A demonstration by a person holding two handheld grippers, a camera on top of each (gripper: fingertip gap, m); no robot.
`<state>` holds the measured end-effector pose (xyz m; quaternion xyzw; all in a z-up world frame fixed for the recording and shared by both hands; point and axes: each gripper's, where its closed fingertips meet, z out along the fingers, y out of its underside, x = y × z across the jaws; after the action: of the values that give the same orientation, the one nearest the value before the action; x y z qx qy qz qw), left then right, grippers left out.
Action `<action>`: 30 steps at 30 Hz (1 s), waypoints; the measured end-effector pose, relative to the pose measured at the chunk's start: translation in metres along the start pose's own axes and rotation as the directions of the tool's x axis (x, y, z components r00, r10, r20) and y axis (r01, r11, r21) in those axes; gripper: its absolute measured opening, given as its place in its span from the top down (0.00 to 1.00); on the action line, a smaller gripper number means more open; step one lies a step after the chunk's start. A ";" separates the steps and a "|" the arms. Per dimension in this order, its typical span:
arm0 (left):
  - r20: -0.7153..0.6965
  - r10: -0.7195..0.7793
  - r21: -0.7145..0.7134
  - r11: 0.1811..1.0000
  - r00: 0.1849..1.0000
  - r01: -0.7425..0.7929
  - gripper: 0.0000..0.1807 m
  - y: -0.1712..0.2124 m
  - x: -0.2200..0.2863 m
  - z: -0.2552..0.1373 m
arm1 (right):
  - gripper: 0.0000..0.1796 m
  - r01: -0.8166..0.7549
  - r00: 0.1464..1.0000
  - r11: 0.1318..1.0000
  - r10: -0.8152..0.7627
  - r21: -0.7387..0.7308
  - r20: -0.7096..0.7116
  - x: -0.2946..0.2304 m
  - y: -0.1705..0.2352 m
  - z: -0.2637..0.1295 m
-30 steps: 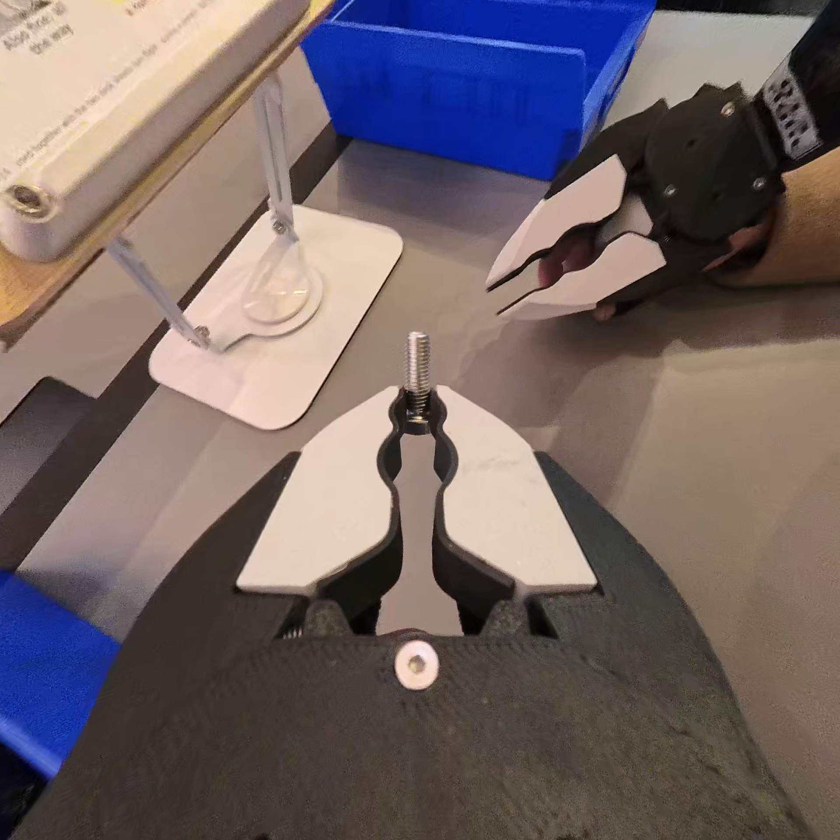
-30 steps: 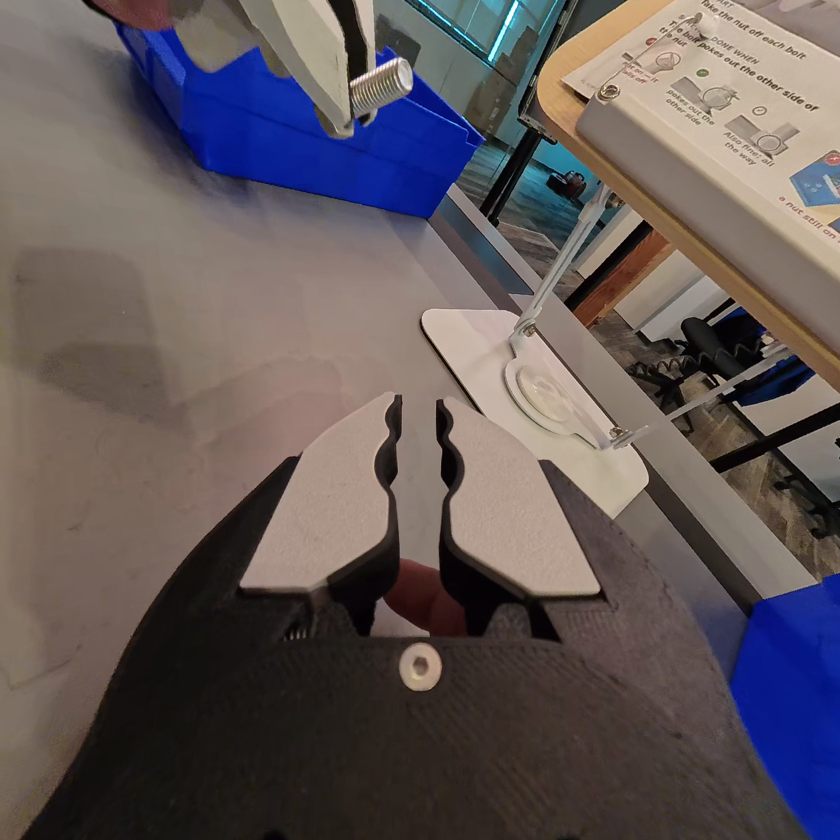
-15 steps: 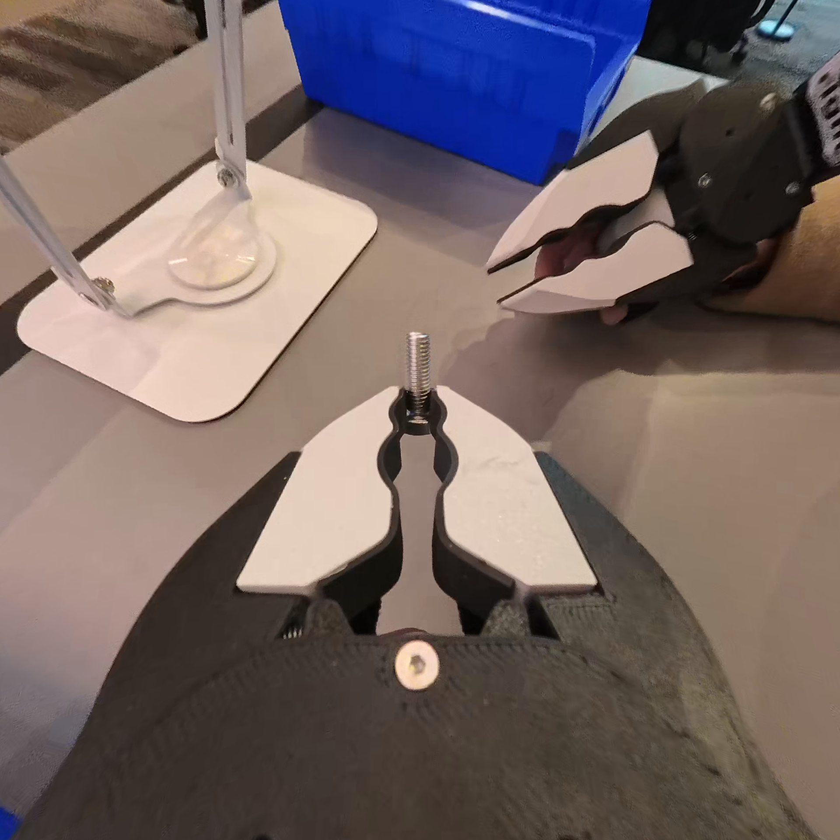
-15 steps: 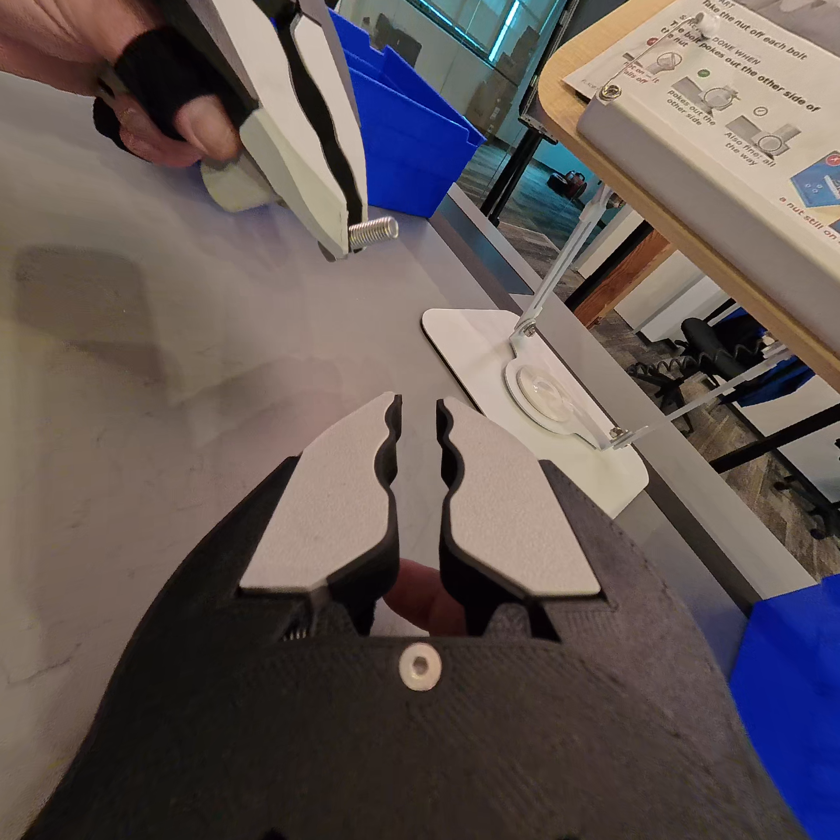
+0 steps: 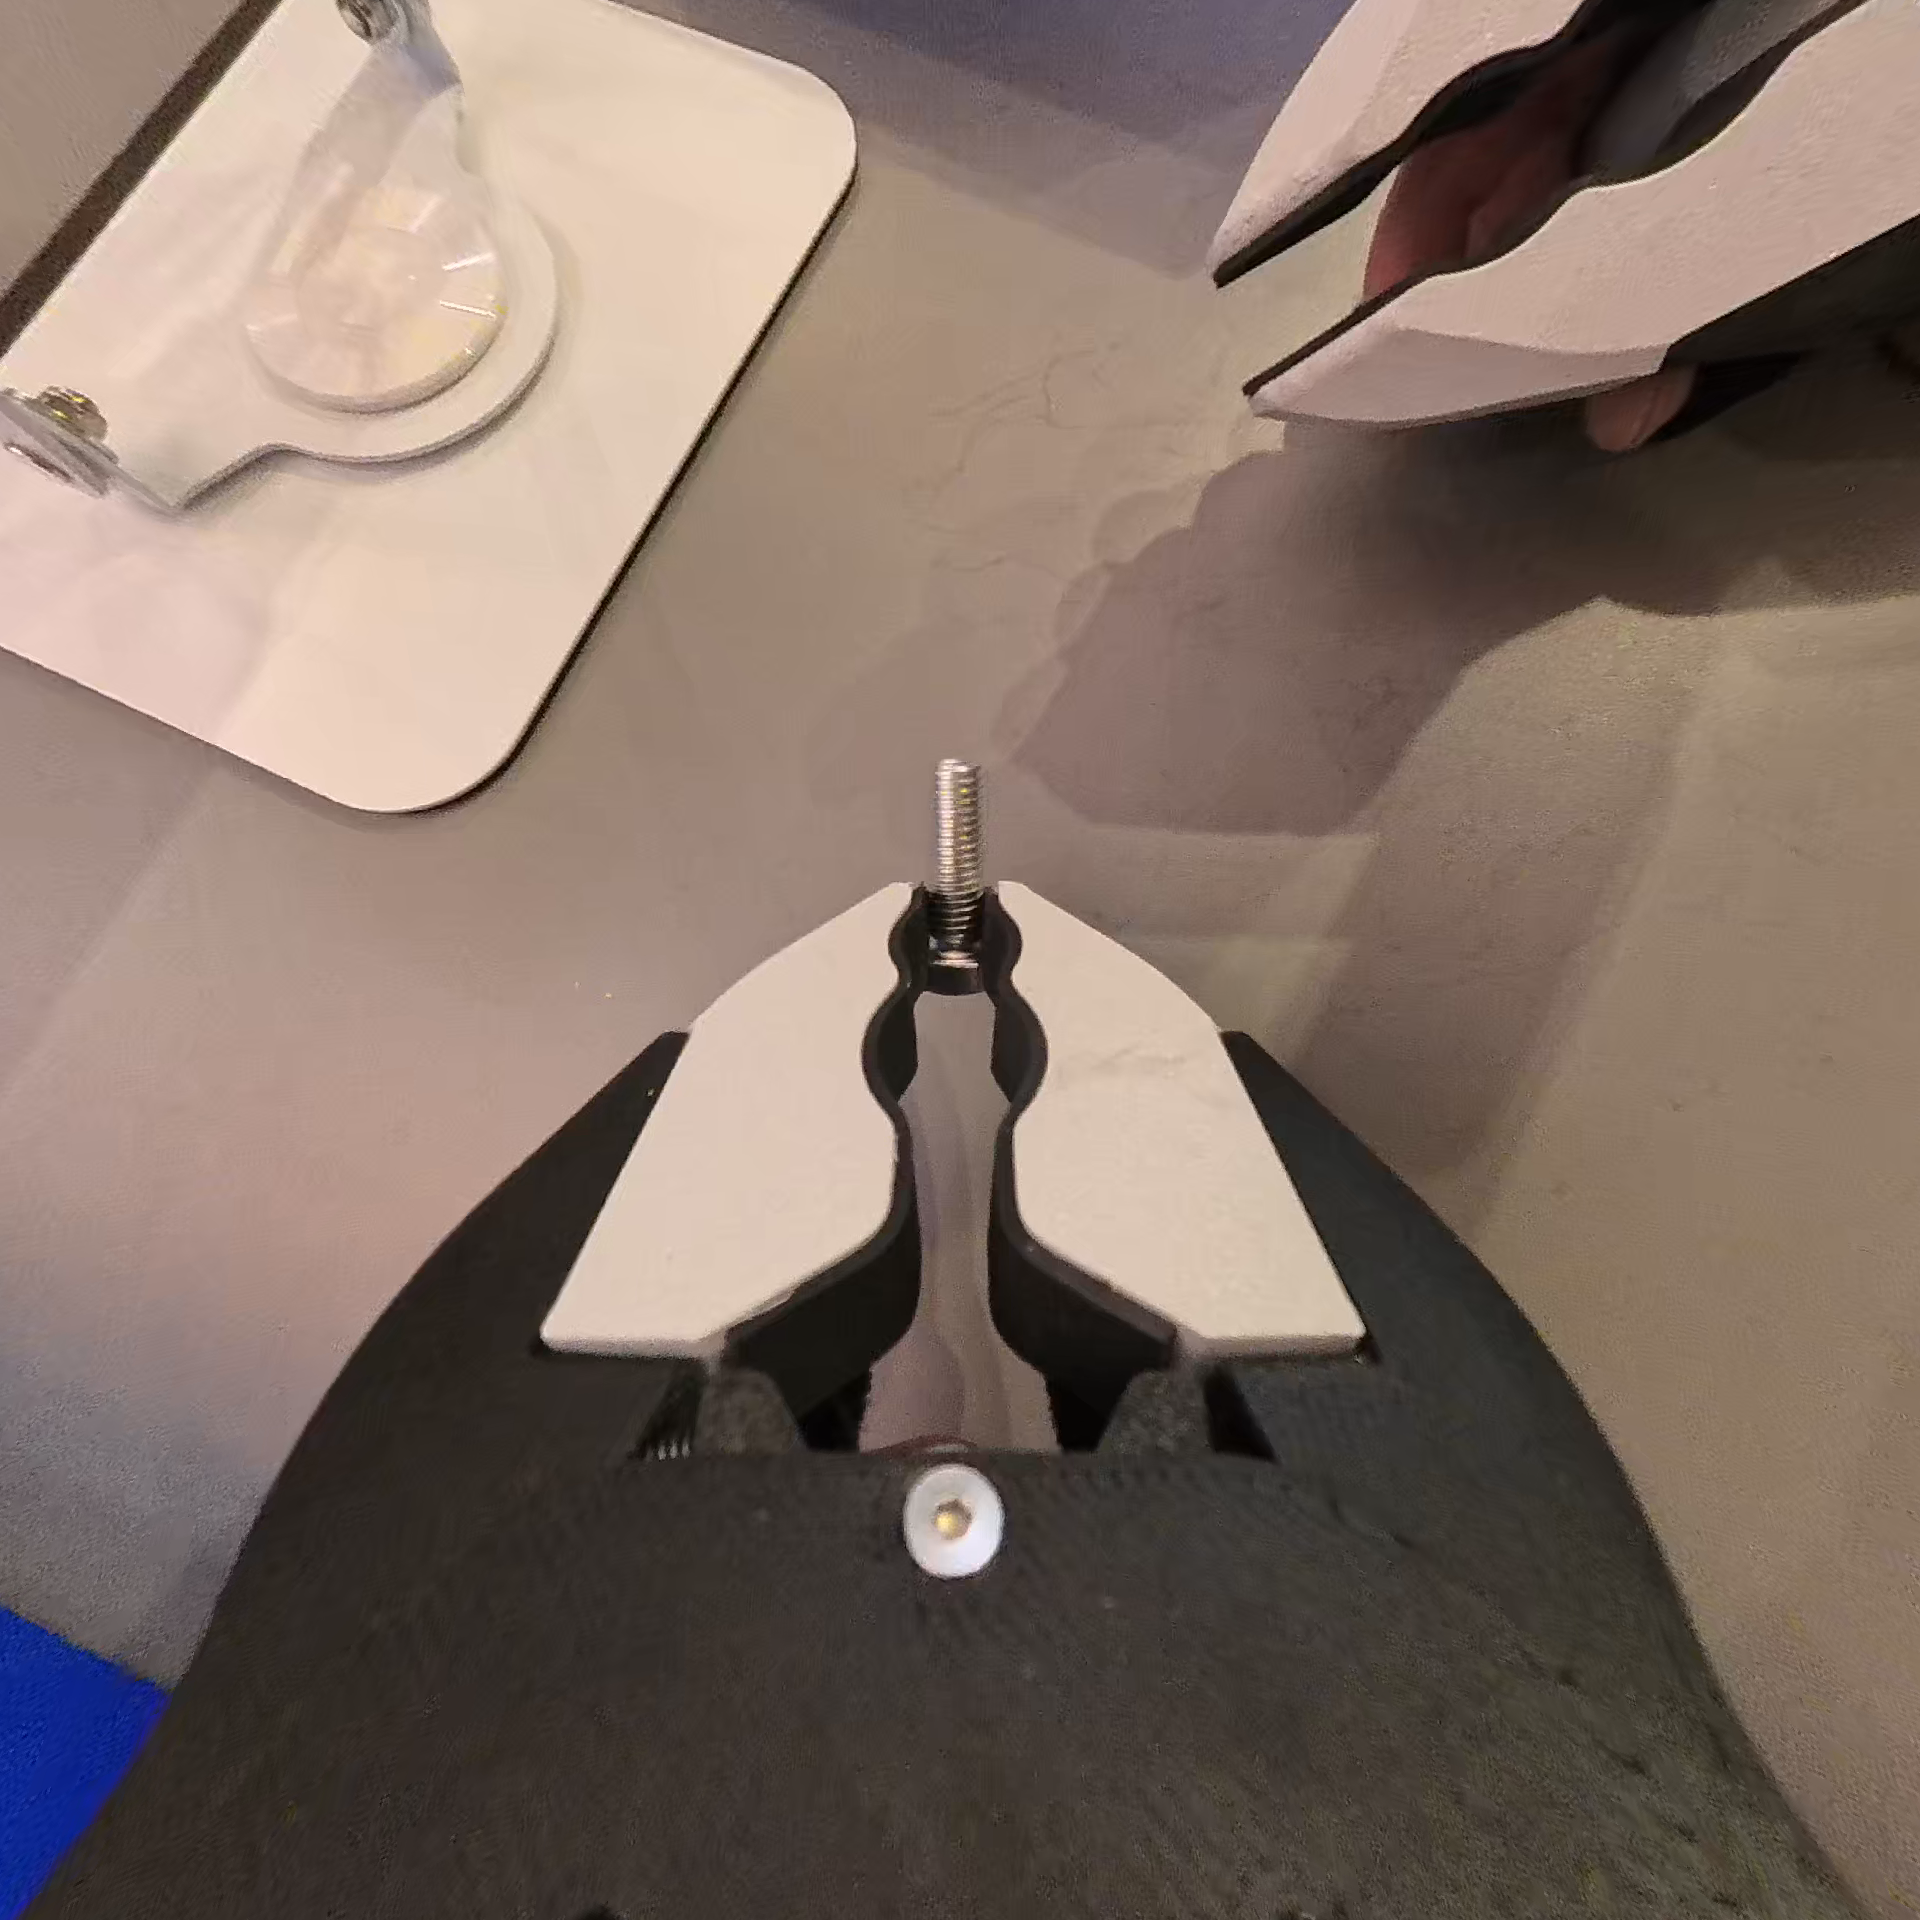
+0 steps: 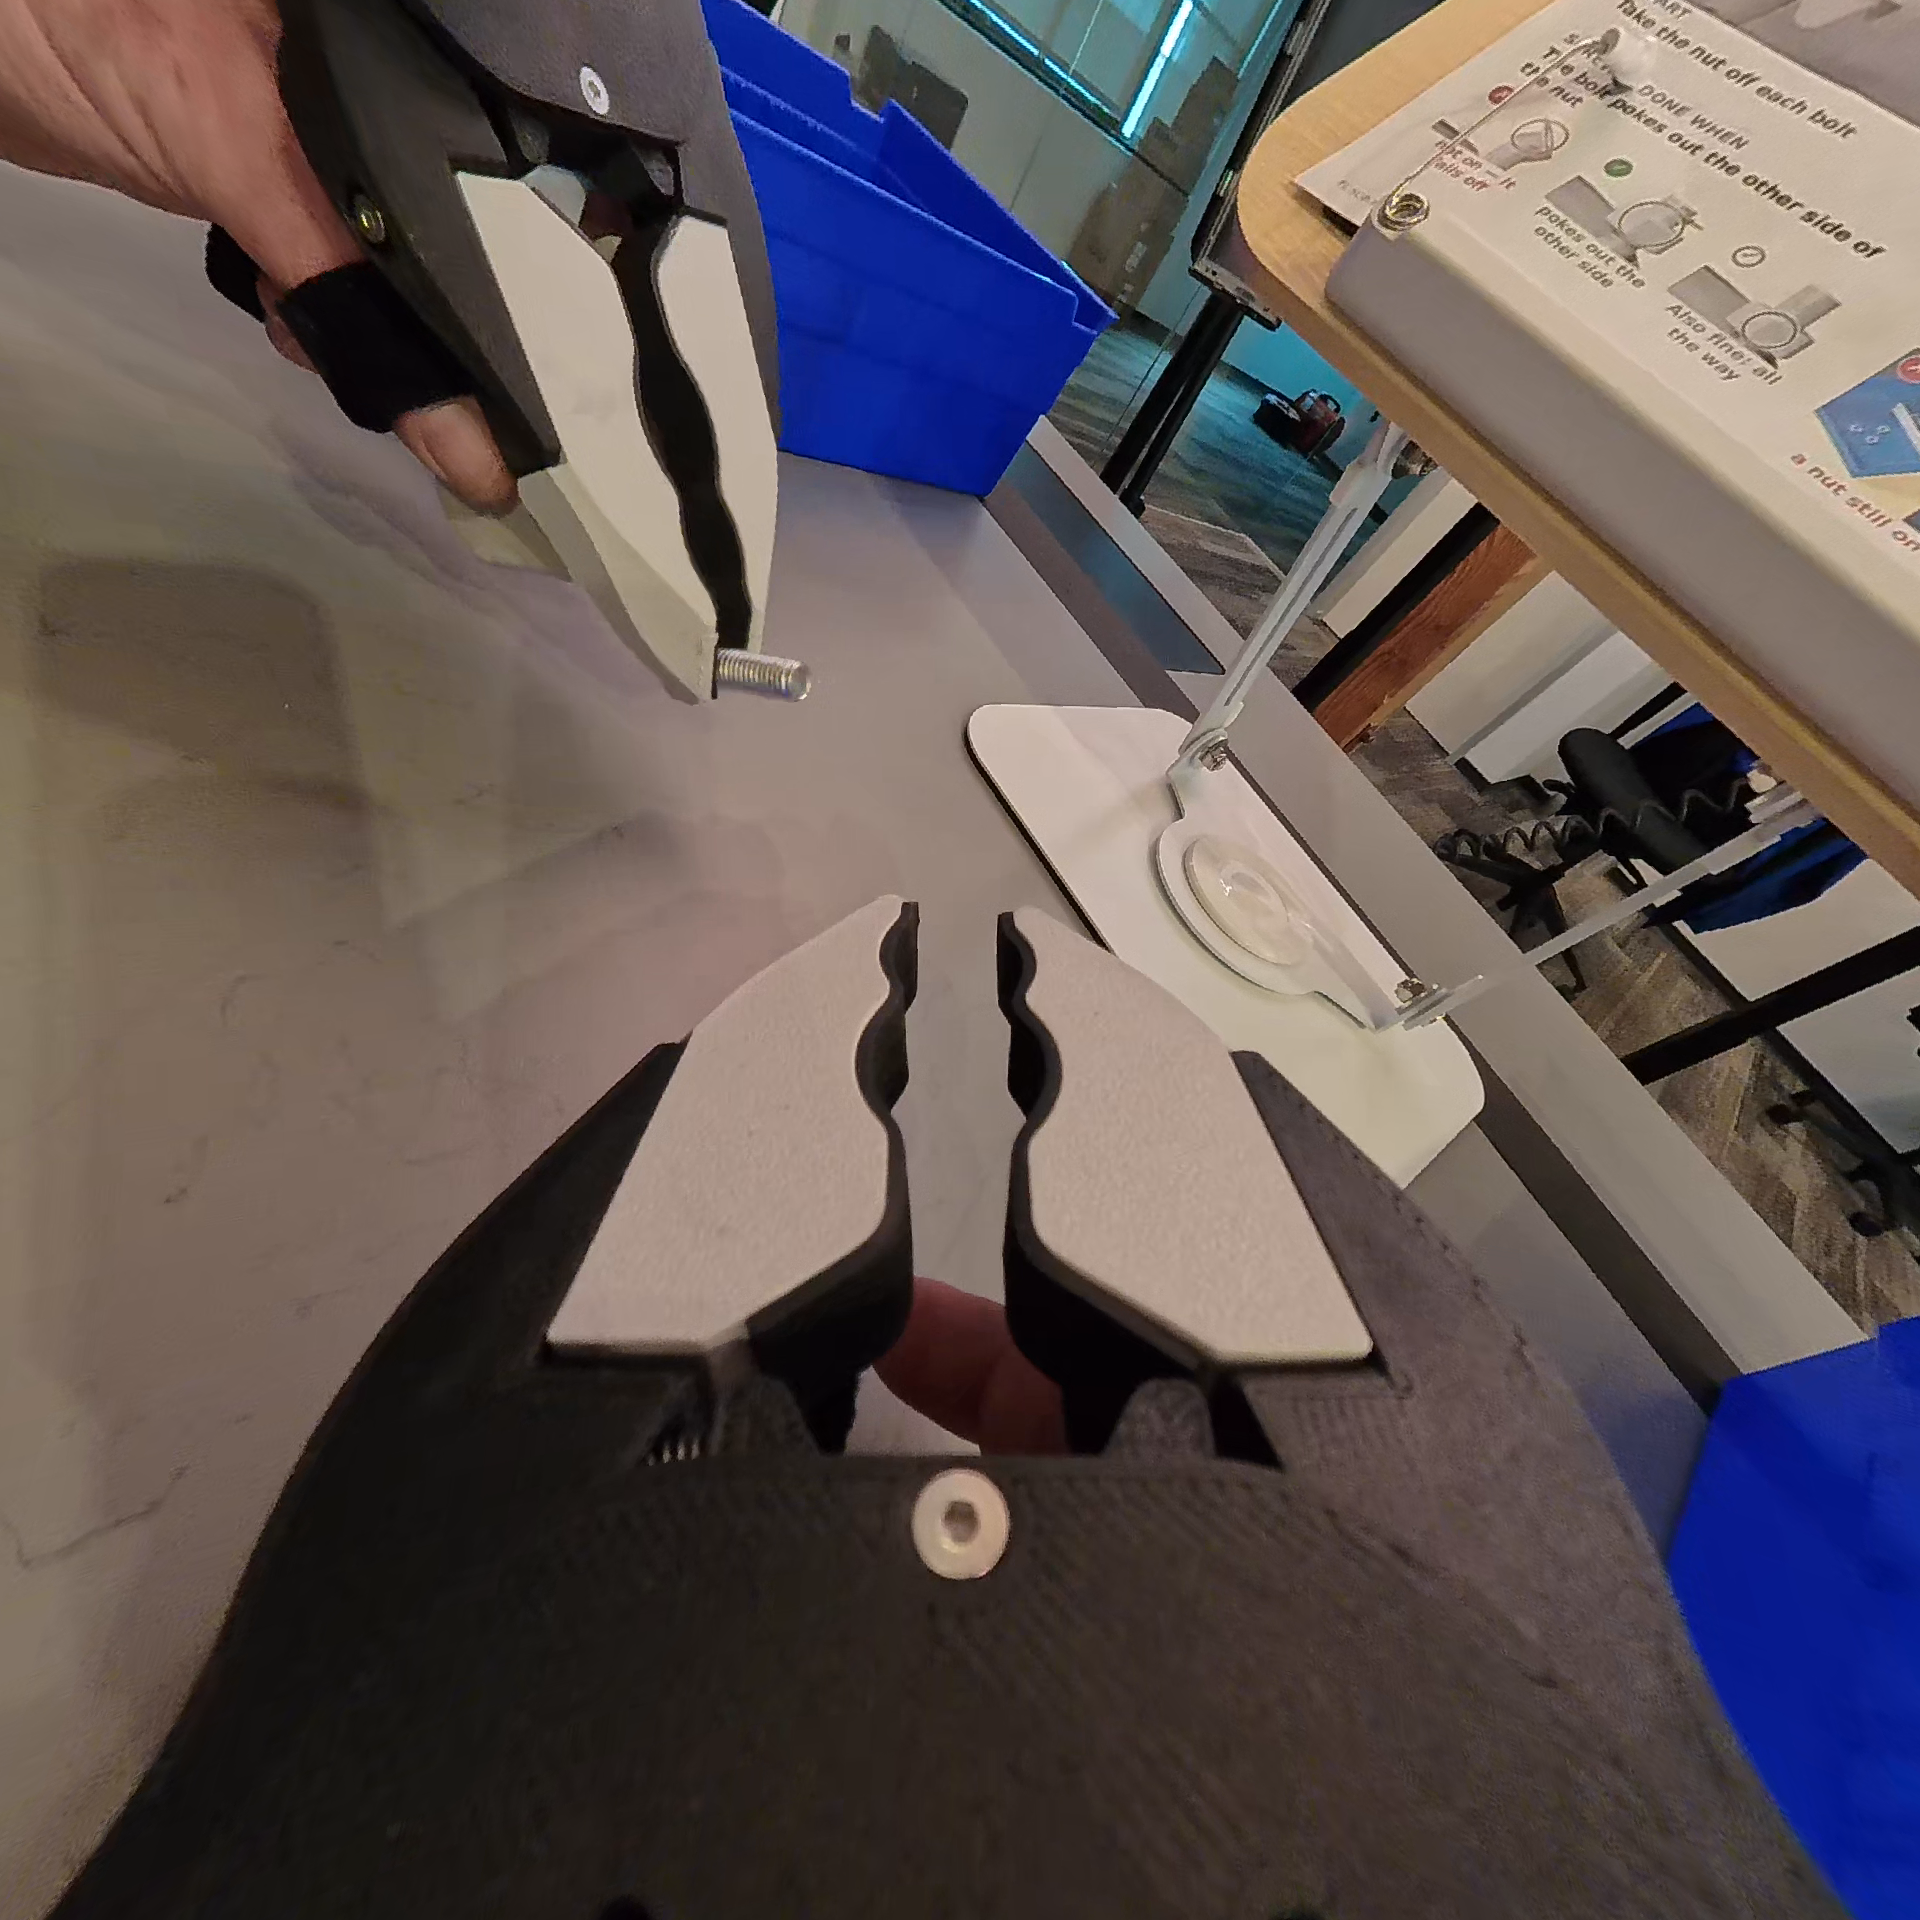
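Note:
My left gripper (image 5: 958, 894) is shut on a silver threaded bolt (image 5: 956, 821) and holds it by its head end. The threaded shaft sticks out past the fingertips, above the grey table (image 5: 312, 1039). In the right wrist view the left gripper (image 6: 727, 665) hangs at the upper left with the bolt (image 6: 764, 675) pointing right, held by a hand. My right gripper (image 6: 956, 920) is open and empty, low over the table. It also shows at the upper right of the left wrist view (image 5: 1242, 332), jaws apart, close to the bolt but not touching it.
A white flat stand base (image 5: 436, 499) with a clear round lens (image 6: 1247, 899) lies by the table's edge. Blue bins stand at the back (image 6: 914, 343) and at the near right (image 6: 1808, 1558). A wooden shelf with a white instruction board (image 6: 1662, 312) overhangs the stand. The left gripper's tips are roughly 10 cm from the right gripper's.
My left gripper has come down and tilted towards the table with the bolt, closer to my right gripper. The right gripper has stayed in place and open.

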<state>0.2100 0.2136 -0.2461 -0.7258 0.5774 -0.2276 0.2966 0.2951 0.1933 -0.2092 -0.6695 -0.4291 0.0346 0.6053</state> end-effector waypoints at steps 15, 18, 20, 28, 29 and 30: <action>-0.088 0.117 -0.300 0.944 0.989 -0.138 0.95 0.025 0.021 0.014 | 0.92 0.005 1.000 1.000 -0.005 -0.002 0.003 -0.001 0.000 0.000; -0.115 0.120 -0.341 0.928 0.986 -0.153 0.95 0.025 0.023 0.015 | 0.92 0.005 1.000 1.000 -0.005 -0.002 0.003 -0.001 0.000 0.000; -0.119 0.138 -0.360 0.917 0.983 -0.172 0.95 0.024 0.024 0.016 | 0.92 0.005 1.000 1.000 -0.005 -0.002 0.003 -0.001 0.000 0.000; -0.113 0.159 -0.369 0.910 0.981 -0.190 0.89 0.020 0.024 0.021 | 0.92 0.003 1.000 1.000 -0.003 -0.002 0.003 -0.001 0.000 0.000; -0.103 0.160 -0.366 0.912 0.982 -0.187 0.86 0.020 0.022 0.020 | 0.92 0.003 1.000 1.000 -0.003 -0.002 0.003 -0.001 0.000 0.000; -0.101 0.155 -0.353 0.918 0.983 -0.181 0.84 0.019 0.022 0.019 | 0.92 0.001 1.000 1.000 -0.001 -0.001 0.003 -0.001 0.000 0.000</action>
<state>0.2146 0.1921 -0.2731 -0.7070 0.6798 -0.1171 0.1559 0.2947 0.1929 -0.2097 -0.6695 -0.4304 0.0348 0.6043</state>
